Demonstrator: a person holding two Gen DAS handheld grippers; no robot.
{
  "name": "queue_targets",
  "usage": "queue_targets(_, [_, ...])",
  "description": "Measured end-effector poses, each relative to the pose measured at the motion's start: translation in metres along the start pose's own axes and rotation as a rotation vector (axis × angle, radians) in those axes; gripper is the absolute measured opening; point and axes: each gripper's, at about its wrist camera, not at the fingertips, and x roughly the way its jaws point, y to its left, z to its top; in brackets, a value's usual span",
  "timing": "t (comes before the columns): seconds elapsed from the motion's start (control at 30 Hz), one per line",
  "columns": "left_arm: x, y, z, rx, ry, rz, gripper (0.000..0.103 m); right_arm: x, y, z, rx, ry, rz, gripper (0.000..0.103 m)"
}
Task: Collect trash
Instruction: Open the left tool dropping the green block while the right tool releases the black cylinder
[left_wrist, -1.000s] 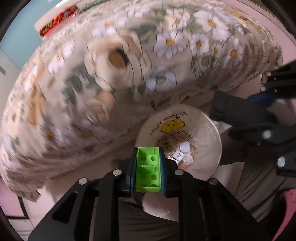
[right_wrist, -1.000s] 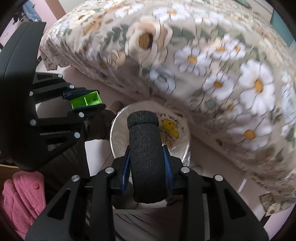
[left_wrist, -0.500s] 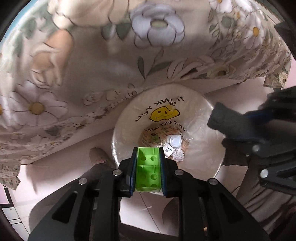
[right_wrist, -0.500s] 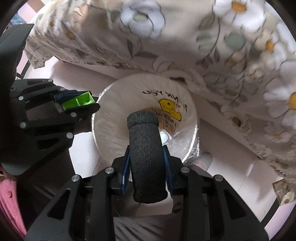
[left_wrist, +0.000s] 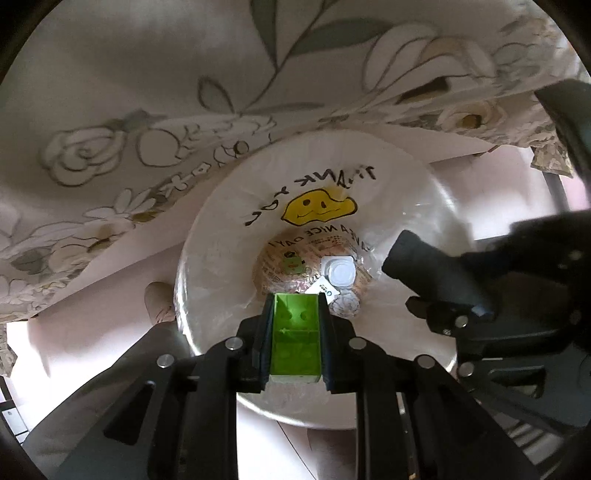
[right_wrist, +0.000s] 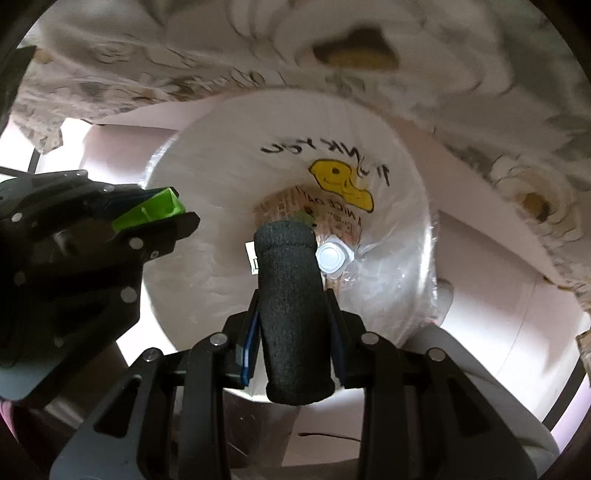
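Left hand-held gripper (left_wrist: 294, 334): points straight down over the bin, its two fingers clamped on a green block
Green block (left_wrist: 294, 339): hollow moulded plastic, pinched along both long sides by the left hand-held gripper, hanging above the near left part of the bin's mouth; in the right wrist view it shows at far left (right_wrist: 153, 211), tilted
Trash bin (left_wrist: 207, 258): round, lined with a white plastic bag printed with a yellow smiley and black lettering; it stands on a pale floor just beside the hanging edge of a floral cloth (left_wrist: 122, 110)
Trash in the bin: a printed wrapper (left_wrist: 291, 258) lies at the bottom, with a small clear plastic cup (left_wrist: 338, 271) and a white tag (left_wrist: 325, 290) on it, directly below and a little beyond both hand-held grippers
Right hand-held gripper (right_wrist: 291, 317): also aimed steeply down into the bin, its fingers closed on a black foam tube
Black foam tube (right_wrist: 291, 314): stands upright between the fingers, its far end over the middle of the bin, just left of the clear plastic cup (right_wrist: 331, 256); in the left wrist view it shows at right (left_wrist: 432, 273), over the bin's right side
Person: a trouser leg (left_wrist: 122, 369) and a shoe (left_wrist: 159, 302) show at the near left of the bin
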Motion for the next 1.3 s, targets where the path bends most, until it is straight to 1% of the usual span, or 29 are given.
queue_targets(0.13, [0.017,0.005,0.005,-0.018,0.023,-0.009,0.023,0.014,-0.003,0.005,0.013,0.011,-0.008,0.034])
queue_targets(0.23, [0.029,0.007,0.007,-0.035,0.046,-0.018,0.024,0.025,-0.009,0.009,0.025,0.026,0.004,0.034])
queue_targets(0.37, [0.043,0.009,0.009,-0.041,0.079,-0.018,0.024,0.038,-0.007,0.011,0.014,0.049,0.002,0.034])
queue_targets(0.53, [0.053,0.003,0.010,-0.027,0.093,-0.013,0.024,0.048,-0.008,0.014,0.011,0.065,-0.022,0.034])
queue_targets(0.6, [0.056,0.002,0.011,-0.031,0.104,-0.013,0.031,0.051,-0.010,0.014,0.018,0.074,-0.030,0.035])
queue_targets(0.63, [0.057,0.003,0.011,-0.034,0.104,-0.012,0.040,0.052,-0.009,0.015,0.016,0.079,-0.039,0.040])
queue_targets(0.67, [0.058,0.003,0.012,-0.038,0.100,-0.005,0.045,0.052,-0.009,0.015,0.012,0.079,-0.049,0.045])
queue_targets(0.73, [0.057,0.004,0.012,-0.044,0.097,-0.012,0.048,0.054,-0.010,0.015,0.012,0.076,-0.049,0.048])
queue_targets(1.07, [0.059,0.005,0.011,-0.058,0.104,-0.011,0.050,0.053,-0.010,0.016,0.015,0.071,-0.042,0.048])
queue_targets(1.3, [0.051,0.003,0.009,-0.049,0.089,0.002,0.050,0.049,-0.010,0.012,0.019,0.058,-0.067,0.048])
